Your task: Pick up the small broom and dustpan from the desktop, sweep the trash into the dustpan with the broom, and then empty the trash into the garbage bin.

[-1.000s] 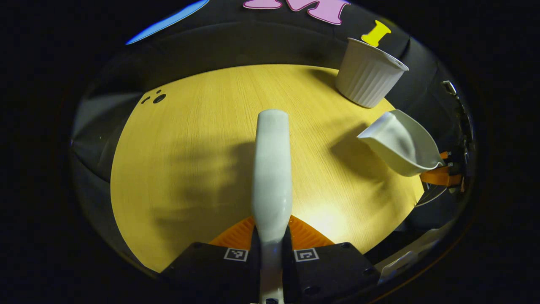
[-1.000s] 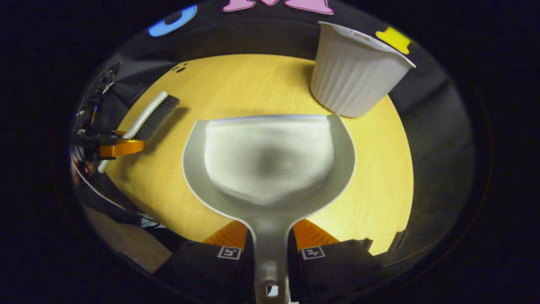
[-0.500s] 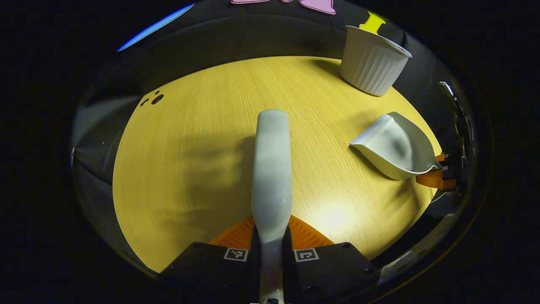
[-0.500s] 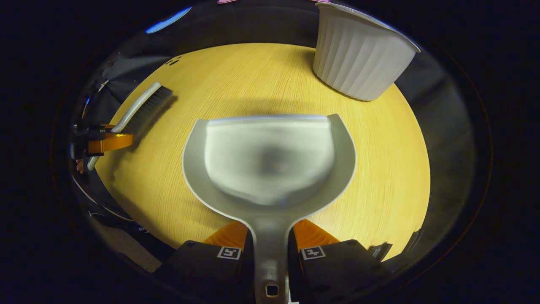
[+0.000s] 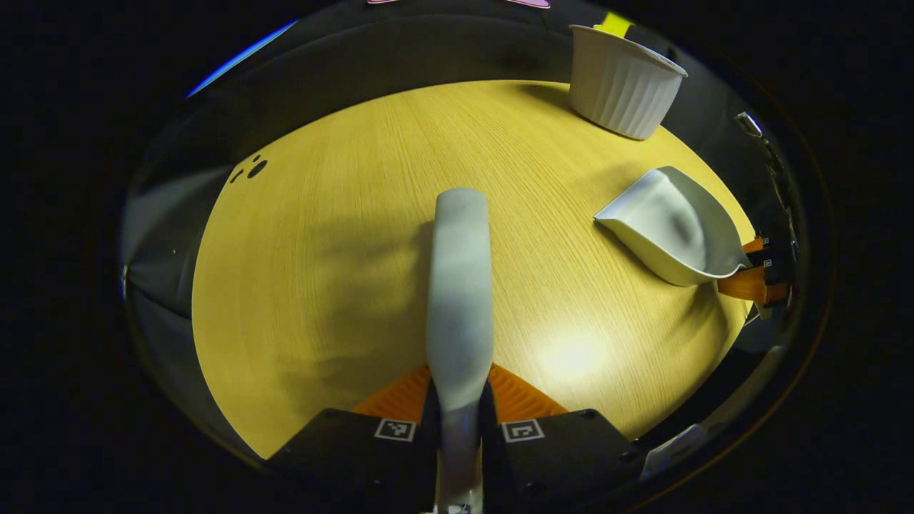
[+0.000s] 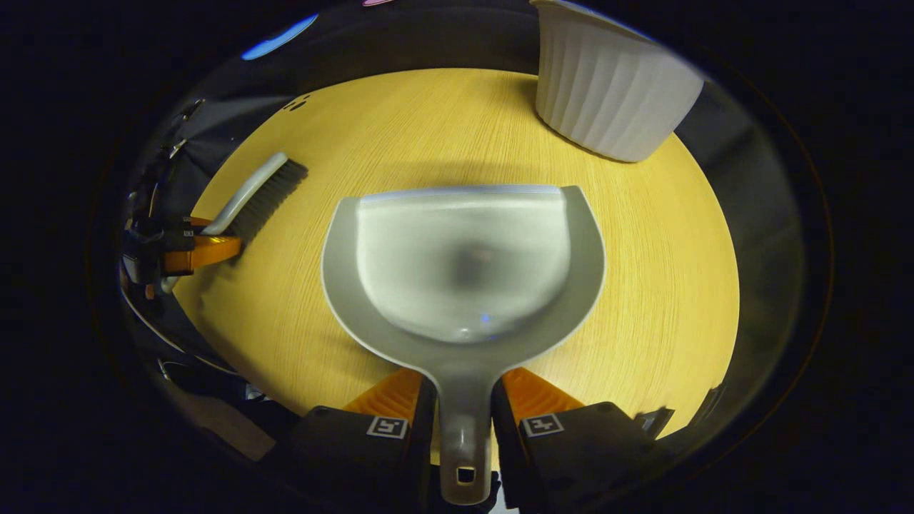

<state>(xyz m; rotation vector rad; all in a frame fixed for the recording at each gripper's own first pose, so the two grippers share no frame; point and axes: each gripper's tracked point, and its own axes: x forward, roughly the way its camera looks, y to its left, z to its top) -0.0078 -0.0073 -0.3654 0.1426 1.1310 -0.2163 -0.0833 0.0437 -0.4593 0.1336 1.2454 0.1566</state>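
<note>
Left gripper (image 5: 460, 400) fingers clamped on broom (image 5: 460, 285) handle, right gripper (image 6: 464, 400) fingers clamped on dustpan (image 6: 464, 264) handle, garbage bin (image 6: 607, 93) at bench (image 6: 664, 235) far edge

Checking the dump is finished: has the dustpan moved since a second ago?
Yes. In the left gripper view the dustpan has come away from the bin.

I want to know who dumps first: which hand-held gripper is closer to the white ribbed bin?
Right. The right hand-held gripper, holding the dustpan, has the bin just beyond the pan's front edge. The left hand-held gripper, holding the broom, sits farther back across the table.
</note>
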